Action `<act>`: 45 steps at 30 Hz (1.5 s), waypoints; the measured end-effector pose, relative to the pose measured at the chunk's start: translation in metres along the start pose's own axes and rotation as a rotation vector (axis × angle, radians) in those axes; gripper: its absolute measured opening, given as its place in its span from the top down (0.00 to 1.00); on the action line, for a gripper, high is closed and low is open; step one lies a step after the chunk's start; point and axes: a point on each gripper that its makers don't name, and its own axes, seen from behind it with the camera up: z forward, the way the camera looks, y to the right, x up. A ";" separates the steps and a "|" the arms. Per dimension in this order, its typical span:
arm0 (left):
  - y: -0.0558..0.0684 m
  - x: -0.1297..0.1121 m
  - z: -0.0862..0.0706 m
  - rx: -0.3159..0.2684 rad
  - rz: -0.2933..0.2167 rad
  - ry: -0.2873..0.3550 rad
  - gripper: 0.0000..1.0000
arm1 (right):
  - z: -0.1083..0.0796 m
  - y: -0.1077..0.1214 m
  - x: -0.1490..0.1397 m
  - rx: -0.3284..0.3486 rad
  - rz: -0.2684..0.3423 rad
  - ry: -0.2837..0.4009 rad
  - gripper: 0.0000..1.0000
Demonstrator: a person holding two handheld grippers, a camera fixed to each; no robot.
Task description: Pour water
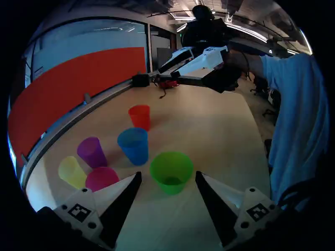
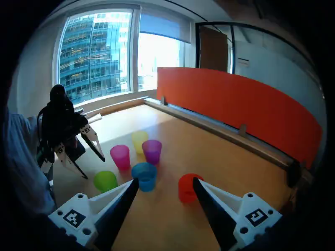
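Note:
Six plastic cups stand in a cluster on the wooden table (image 1: 217,125). My left gripper (image 1: 167,173) is open, and the green cup (image 1: 171,171) sits upright just ahead between its fingertips, untouched. Behind it are the blue cup (image 1: 134,145) and the red cup (image 1: 140,117). To the left stand the purple (image 1: 92,151), yellow (image 1: 72,171) and pink (image 1: 101,178) cups. My right gripper (image 2: 164,180) is open above the table, with the red cup (image 2: 187,188) by its right fingertip and the blue cup (image 2: 145,175) by its left. It holds nothing.
An orange divider panel (image 1: 71,83) runs along the table's far side. A black box with cables (image 1: 140,79) lies at the table's end. A person's light blue sleeve (image 1: 293,117) borders the table. Large windows (image 2: 96,54) stand beyond the table.

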 end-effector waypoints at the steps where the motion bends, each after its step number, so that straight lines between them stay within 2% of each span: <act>1: 0.001 -0.002 0.002 -0.002 -0.001 -0.004 0.04 | 0.001 0.000 0.000 0.001 -0.001 -0.001 0.00; 17: 0.007 -0.022 0.034 -0.023 -0.033 -0.044 0.04 | 0.015 -0.002 -0.013 0.012 -0.007 -0.024 0.00; 30: 0.007 -0.018 0.056 -0.027 -0.054 -0.034 0.04 | 0.023 -0.003 -0.018 0.018 -0.002 -0.029 0.00; 35: 0.006 -0.015 0.061 -0.023 -0.061 -0.028 0.05 | 0.024 -0.001 -0.019 0.016 -0.001 -0.031 0.00; 39: 0.005 -0.014 0.064 -0.016 -0.054 -0.030 0.13 | 0.023 0.000 -0.020 0.017 0.000 -0.030 0.00; 45: 0.006 -0.011 0.064 -0.009 -0.045 -0.026 0.13 | 0.024 0.000 -0.021 0.018 0.002 -0.028 0.00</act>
